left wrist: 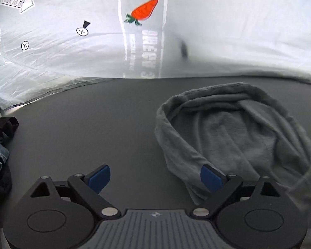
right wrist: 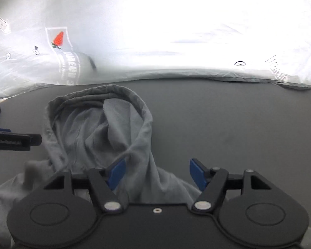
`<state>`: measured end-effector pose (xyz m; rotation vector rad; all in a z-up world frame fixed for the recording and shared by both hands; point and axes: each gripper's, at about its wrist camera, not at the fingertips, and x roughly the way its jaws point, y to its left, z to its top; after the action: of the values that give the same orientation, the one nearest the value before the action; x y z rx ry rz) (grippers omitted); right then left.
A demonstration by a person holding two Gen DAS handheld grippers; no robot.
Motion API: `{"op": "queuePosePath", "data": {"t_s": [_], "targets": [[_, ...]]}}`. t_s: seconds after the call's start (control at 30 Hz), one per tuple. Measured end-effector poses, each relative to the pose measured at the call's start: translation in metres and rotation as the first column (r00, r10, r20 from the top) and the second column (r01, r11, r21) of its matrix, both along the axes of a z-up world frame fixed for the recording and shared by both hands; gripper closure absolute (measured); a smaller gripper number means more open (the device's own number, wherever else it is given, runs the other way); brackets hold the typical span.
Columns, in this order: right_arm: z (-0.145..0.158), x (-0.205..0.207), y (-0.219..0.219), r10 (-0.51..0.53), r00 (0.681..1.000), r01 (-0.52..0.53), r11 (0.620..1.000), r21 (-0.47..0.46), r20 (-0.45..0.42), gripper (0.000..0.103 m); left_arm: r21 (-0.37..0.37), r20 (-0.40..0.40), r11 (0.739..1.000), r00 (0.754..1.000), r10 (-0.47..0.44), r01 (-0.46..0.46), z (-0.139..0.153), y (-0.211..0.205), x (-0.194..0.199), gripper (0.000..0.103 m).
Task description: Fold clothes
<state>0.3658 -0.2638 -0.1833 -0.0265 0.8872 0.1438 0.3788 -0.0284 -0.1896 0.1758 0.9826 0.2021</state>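
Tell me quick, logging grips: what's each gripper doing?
Left gripper: open, holding nothing.
Right gripper: open over the grey hoodie, not gripping it.

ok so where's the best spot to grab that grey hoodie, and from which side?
Probably the grey hoodie by its hood rim, from the right: that thick rolled edge stands raised off the table, giving the open right gripper something to pinch.

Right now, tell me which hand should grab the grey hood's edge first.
Probably the right. The right gripper hangs open with the grey hood already lying between its fingers. The left gripper, also open, faces mostly bare table, the hood off to its side.
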Motion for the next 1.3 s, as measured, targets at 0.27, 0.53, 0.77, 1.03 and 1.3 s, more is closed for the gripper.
{"op": "queuePosePath", "data": {"t_s": [0.27,0.53,0.77,1.03,1.3], "targets": [[-0.027,0.052,0.041,0.091,0.995,-0.071,0.920,-0.386,0.034,0.092,0.370,0.097,0.929,0.995,-0.011,-0.026,-0.028,0.000,0.058,0.006],[-0.015,0.106,0.010,-0.036,0.996,0.066,0.918,-0.391,0.084,0.094,0.449,0.213,0.881,0.975,0.056,-0.149,0.017,0.044,0.142,0.024],[-0.026,0.119,0.010,0.025,0.999,-0.007,0.938,-0.347,0.046,0.077,0.117,0.031,0.976,0.982,-0.189,0.184,0.007,0.006,0.107,0.012],[-0.035,0.111,0.015,0.122,0.987,-0.054,0.867,-0.495,0.105,0.085,0.554,0.115,0.810,0.945,-0.305,0.194,-0.046,-0.056,0.085,0.008],[-0.023,0.112,0.023,0.134,0.971,-0.008,0.844,-0.536,0.197,0.086,0.648,0.138,0.750,0.947,-0.291,0.136,-0.054,-0.055,0.119,0.007]]}}
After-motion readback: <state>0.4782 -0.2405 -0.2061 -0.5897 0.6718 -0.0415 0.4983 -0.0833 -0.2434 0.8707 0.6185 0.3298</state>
